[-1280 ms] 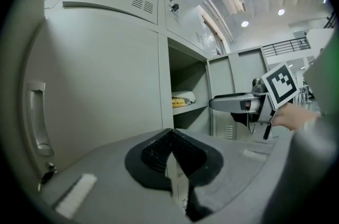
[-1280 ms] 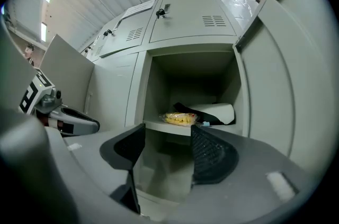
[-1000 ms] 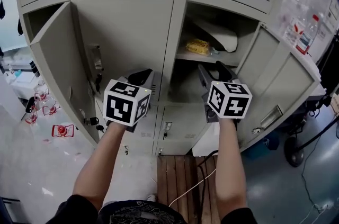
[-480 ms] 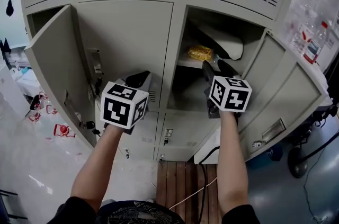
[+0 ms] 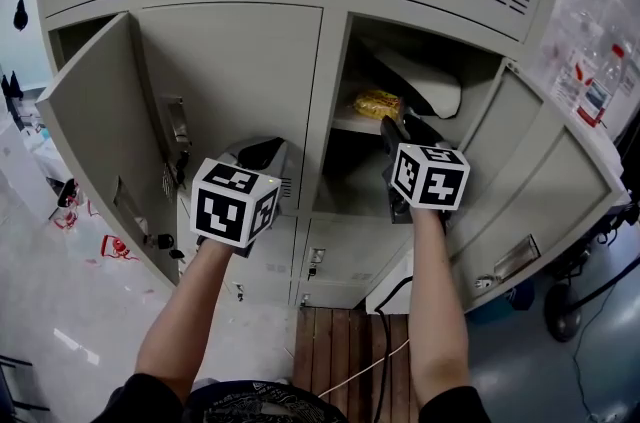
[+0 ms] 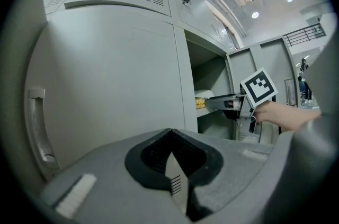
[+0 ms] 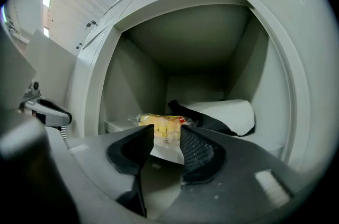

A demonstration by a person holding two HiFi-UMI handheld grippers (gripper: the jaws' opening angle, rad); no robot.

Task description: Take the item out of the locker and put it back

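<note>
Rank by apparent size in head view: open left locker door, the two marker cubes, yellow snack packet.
1. Open left locker door: largest by far.
2. Left marker cube and right marker cube: near alike. The left looks slightly bigger, possibly only because it is nearer the camera, so not ranked apart.
3. Yellow snack packet: smallest.

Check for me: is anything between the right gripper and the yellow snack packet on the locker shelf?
Nothing visible. The right gripper has its jaws apart and aimed straight at the yellow snack packet through the open doorway. The white-and-black item lies to the packet's right on the shelf, off that line.
</note>
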